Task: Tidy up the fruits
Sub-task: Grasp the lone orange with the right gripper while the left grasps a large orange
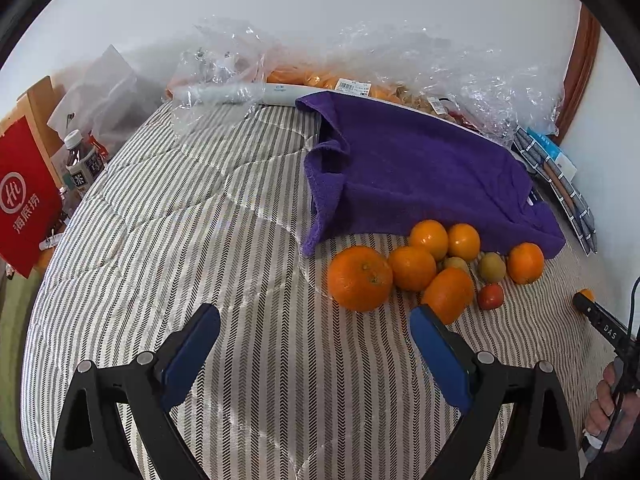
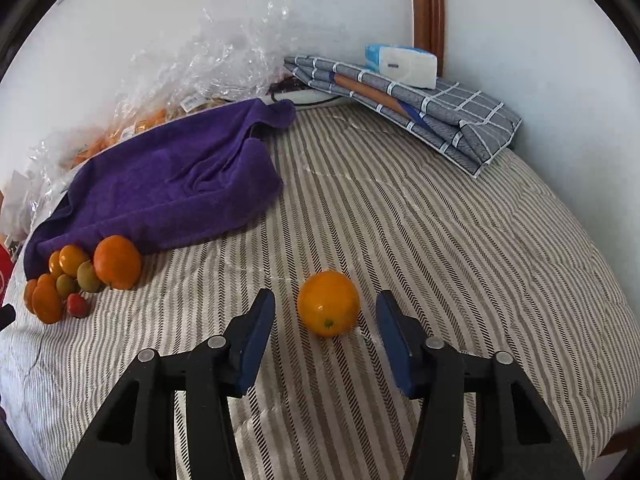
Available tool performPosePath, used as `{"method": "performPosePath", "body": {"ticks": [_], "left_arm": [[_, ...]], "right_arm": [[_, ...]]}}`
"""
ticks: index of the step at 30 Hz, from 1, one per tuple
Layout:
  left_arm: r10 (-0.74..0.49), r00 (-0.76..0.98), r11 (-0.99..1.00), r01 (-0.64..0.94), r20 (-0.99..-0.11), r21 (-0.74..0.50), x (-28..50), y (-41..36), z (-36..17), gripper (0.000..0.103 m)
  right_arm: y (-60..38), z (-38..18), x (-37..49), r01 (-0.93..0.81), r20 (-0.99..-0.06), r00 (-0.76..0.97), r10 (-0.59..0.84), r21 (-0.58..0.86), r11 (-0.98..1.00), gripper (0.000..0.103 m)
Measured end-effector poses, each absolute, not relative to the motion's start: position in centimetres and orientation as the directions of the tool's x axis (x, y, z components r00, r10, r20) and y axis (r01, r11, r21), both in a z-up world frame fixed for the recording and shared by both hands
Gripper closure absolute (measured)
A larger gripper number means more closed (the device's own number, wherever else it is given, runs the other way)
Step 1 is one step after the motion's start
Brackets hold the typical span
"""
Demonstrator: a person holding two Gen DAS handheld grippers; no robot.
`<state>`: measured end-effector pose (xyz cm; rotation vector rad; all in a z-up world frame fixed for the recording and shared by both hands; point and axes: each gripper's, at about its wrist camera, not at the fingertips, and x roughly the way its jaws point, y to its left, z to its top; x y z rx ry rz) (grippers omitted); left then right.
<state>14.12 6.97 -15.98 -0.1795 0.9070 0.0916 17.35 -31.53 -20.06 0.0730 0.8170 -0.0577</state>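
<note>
A striped bed cover (image 2: 400, 216) lies by a white wall, with a purple towel (image 1: 420, 172) on it. The fruit pile (image 1: 432, 264) (oranges and small fruits) sits touching the towel's edge. The left gripper (image 1: 316, 340) has its fingers spread, holding nothing. The right gripper (image 2: 326, 322) has spread fingers around one orange (image 2: 328, 303), not touching it.

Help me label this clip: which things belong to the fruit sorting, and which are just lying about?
Job:
- fruit pile
- lone orange
- right gripper, open around it
- left gripper, open

Lying about:
- purple towel
- plastic bags
- folded checked cloth
- bottle
</note>
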Motion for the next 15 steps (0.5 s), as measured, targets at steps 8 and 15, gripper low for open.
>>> {"method": "performPosePath", "body": {"ticks": [8,15], "left_arm": [[-0.007,0.601,0.983,-0.143,-0.799,-0.116,15.6,6.4,-17.1,0.007],[-0.012,0.602,0.990,-0.107,-0.798,-0.096,16.7,5.6,-18.0,0.026]], "right_arm": [[-31.1,-20.3,17.9,0.067,-0.739,0.673,-0.021,0.033,0.997,0.072],[-30.4,-19.8,16.5,0.024,-0.725,0.686,0.057,0.101,0.995,0.072]]}}
